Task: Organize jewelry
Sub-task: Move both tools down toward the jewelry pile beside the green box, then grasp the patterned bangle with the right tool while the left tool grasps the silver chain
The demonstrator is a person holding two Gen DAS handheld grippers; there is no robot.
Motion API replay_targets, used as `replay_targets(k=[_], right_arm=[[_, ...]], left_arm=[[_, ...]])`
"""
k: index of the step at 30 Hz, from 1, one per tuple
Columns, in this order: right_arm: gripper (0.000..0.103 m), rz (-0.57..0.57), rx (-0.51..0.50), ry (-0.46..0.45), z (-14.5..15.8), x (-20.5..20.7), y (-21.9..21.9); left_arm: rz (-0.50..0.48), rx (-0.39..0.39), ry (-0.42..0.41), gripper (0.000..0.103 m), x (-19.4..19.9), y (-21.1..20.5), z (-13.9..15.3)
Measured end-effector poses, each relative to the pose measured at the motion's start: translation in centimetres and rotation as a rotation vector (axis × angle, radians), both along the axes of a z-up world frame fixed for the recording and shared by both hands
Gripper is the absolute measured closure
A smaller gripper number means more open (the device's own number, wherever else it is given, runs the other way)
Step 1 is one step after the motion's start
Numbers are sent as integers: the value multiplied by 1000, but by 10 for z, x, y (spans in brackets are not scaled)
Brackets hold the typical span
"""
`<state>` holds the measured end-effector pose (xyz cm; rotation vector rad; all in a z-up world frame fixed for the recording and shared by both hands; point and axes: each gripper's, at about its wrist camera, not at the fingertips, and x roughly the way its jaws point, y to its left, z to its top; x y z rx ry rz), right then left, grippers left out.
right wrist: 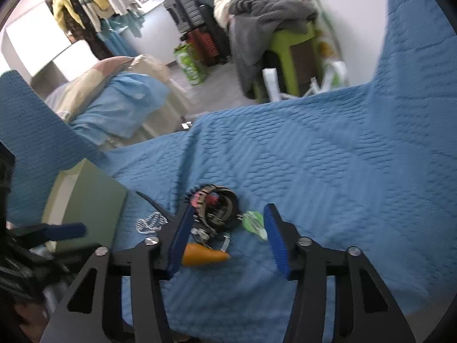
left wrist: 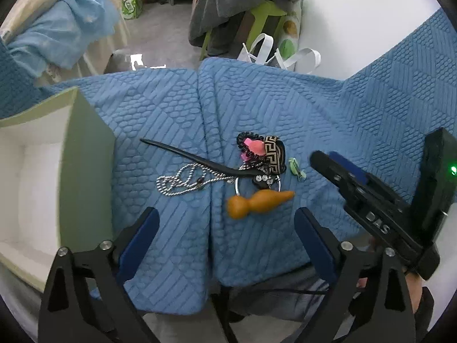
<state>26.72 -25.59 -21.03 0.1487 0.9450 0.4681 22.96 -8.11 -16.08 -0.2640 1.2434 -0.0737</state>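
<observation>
At the far left stands the open box (left wrist: 85, 154), green outside, white inside; nothing shows in the part of its interior you see. It sits just beside the pile, so a wide sweep of your left gripper (left wrist: 225, 228) can knock its wall.

The left gripper's jaws are spread wide above the blue quilted cover (left wrist: 285, 108), gripping nothing. Next comes the beaded chain (left wrist: 182, 180), and the black hair stick (left wrist: 194, 157) lies across it. Lift either alone and the other likely drags with it.

Further right, the orange gourd-shaped piece (left wrist: 257, 203) lies near the metal ring (left wrist: 257, 191) and the tangle of hair bands (left wrist: 262, 151). These parts overlap, so a pinch here may snag several at once.

The small green clip (right wrist: 252, 223) lies rightmost. Your right gripper (right wrist: 228, 237) has its jaws partly drawn in but apart, holding nothing, straddling the tangle and the clip. Closing from here risks trapping cover fabric or flicking the clip away.
</observation>
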Motion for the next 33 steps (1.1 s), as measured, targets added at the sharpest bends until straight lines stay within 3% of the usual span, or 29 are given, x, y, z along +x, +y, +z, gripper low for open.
replay_targets(k=[2, 3, 5, 6, 10, 19, 22, 25, 27, 30, 33], right_arm=[[75, 17, 26, 33, -8, 8, 3], [75, 25, 42, 38, -11, 10, 5], [75, 42, 73, 39, -17, 14, 10], [75, 56, 81, 48, -21, 16, 14], [75, 85, -7, 44, -29, 19, 28], [75, 132, -64, 54, -43, 24, 44], [81, 134, -73, 61, -45, 25, 45], [95, 122, -69, 55, -43, 26, 42], [95, 114, -58, 50, -40, 27, 40], [95, 114, -59, 44, -38, 25, 39], [95, 105, -64, 40, -36, 24, 39]], left_arm=[[5, 0, -20, 18, 3, 2, -7], [4, 5, -35, 21, 5, 3, -11], [6, 2, -25, 38, 9, 5, -22], [9, 14, -35, 40, 11, 6, -27], [11, 77, -35, 44, 18, 7, -41], [4, 164, -21, 46, 33, 14, -70], [8, 182, -36, 46, 35, 15, -72], [3, 193, -49, 47, 36, 13, -73], [3, 196, -66, 48, 37, 14, -74], [-12, 194, -83, 60, 37, 10, -73], [-51, 167, -84, 88, 35, 2, -71]])
